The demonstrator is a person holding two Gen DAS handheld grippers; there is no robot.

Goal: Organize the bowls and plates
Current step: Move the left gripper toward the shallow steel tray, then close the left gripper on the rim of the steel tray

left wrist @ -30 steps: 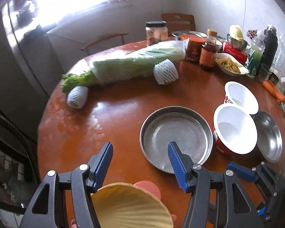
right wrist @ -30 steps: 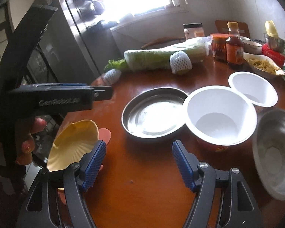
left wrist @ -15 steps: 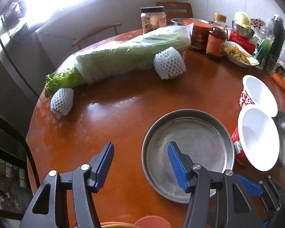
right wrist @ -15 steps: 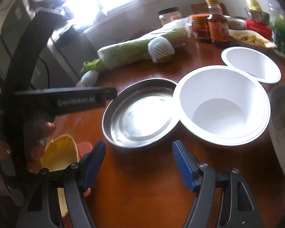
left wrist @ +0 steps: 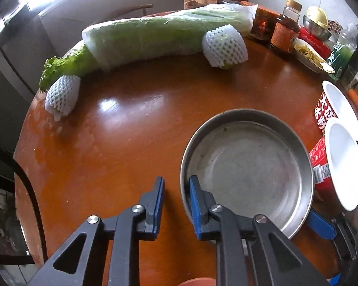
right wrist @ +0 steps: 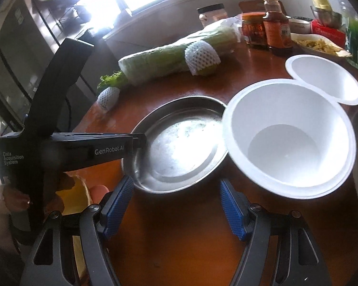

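1. Left tongs (left wrist: 176, 201): narrowed astride the near rim of the steel plate (left wrist: 248, 166), one finger inside, one outside; whether they bite yet, I cannot tell.
2. Steel plate: rests on the tabletop (left wrist: 121, 128), touching the large white bowl (right wrist: 288, 138).
3. Right tongs (right wrist: 176, 205): wide apart, holding nothing, hovering before the plate and large white bowl.
4. Small white bowl (right wrist: 324, 78): just behind the large one.
5. Step in hand, judged: gripping the plate's rim.
6. Next move calls for a firm clamp, then a level lift clear of the bowl for stacking.
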